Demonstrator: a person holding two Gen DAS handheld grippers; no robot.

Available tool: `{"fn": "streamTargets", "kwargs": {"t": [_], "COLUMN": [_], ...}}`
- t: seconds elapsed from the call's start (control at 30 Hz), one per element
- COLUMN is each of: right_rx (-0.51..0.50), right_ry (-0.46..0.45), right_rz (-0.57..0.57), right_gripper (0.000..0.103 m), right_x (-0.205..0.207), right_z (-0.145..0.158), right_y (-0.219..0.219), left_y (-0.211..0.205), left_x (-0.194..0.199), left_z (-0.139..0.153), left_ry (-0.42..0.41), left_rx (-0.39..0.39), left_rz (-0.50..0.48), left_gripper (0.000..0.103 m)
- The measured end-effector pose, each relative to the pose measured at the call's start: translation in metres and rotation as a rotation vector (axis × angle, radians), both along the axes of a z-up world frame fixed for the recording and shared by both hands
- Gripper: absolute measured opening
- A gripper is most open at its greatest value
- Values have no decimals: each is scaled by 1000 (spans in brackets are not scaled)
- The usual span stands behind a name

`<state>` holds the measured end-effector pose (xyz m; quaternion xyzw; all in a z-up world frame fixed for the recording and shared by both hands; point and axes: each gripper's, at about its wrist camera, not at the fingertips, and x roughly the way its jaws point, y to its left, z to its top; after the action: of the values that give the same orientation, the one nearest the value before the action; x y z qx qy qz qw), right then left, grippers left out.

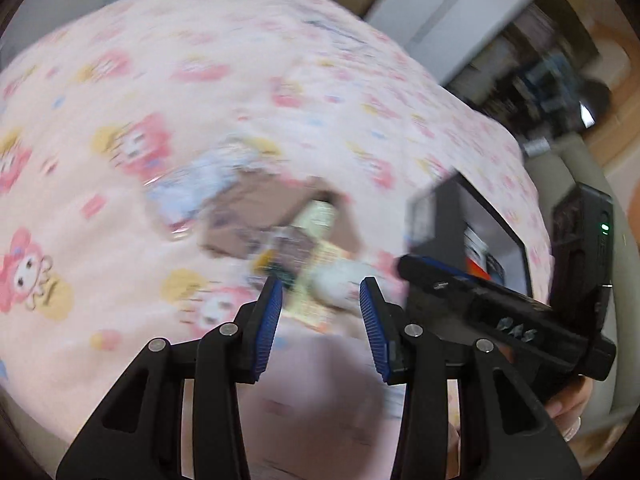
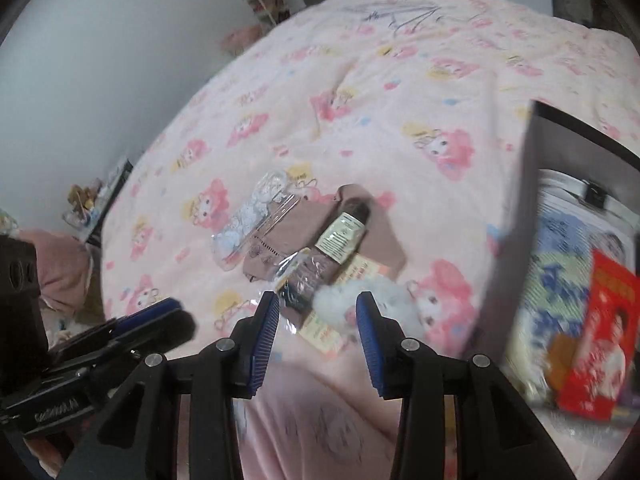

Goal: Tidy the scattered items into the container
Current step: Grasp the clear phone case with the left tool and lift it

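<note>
The left gripper [image 1: 320, 292] hangs over a pink quilt printed with cartoon characters [image 1: 168, 92], its blue-padded jaws apart and nothing between them. The right gripper [image 2: 317, 306] is the same: jaws spread and empty above the quilt.

In the right wrist view the scattered items lie in a heap at about twelve o'clock from the right gripper's tips. A dark bottle with a pale label [image 2: 344, 232] lies tilted across a folded brown cloth [image 2: 288, 236]. A clear packet of white-and-blue pieces [image 2: 252, 212] sits at the cloth's ten o'clock edge. A fluffy white ball [image 2: 340, 308] lies just beyond the fingertips, touching a yellow printed card [image 2: 320, 334]. The left wrist view shows the same heap heavily blurred, so its details are perhaps unreliable there.

The dark-walled storage container [image 2: 516, 216] stands at three o'clock from the heap, near but apart. Inside it are a red printed packet [image 2: 596, 340] and a blue-and-white patterned pack [image 2: 552, 280].
</note>
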<state>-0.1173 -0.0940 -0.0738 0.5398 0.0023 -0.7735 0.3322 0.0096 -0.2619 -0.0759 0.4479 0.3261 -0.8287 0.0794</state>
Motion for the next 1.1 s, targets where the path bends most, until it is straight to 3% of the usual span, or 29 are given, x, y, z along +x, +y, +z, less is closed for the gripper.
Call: {"fn": "streamTargets", "kwargs": {"t": [0.17,0.33,0.53,0.67,0.87,1.1], "right_rx": [24,55,102,62,10,-50], "right_ry": [7,6,-19,-70,-103,-55], "right_rz": [67,114,109,137,168,172], "right_gripper": [36,36,36,36,32,32], "right_x": [-31,-66,-106,-116,-111,-71], "right_z": [-16,-38,-78,-96,-89,-30], "right_y": [-54,-109,-150,-159,-153,-102], "left_y": [-57,-99,-125,-128,-127,-100], "left_x": [4,-3,-26,-36,-36,-24], "left_z": [-50,-80,-116,-127,-107,-42], "left_ry": [-40,-18,-38,-37,-45,43], "left_rx": [94,154,215,226,197,125], "left_rz": [138,234,267,276,283,174], "left_gripper": [40,40,40,41,42,42]}}
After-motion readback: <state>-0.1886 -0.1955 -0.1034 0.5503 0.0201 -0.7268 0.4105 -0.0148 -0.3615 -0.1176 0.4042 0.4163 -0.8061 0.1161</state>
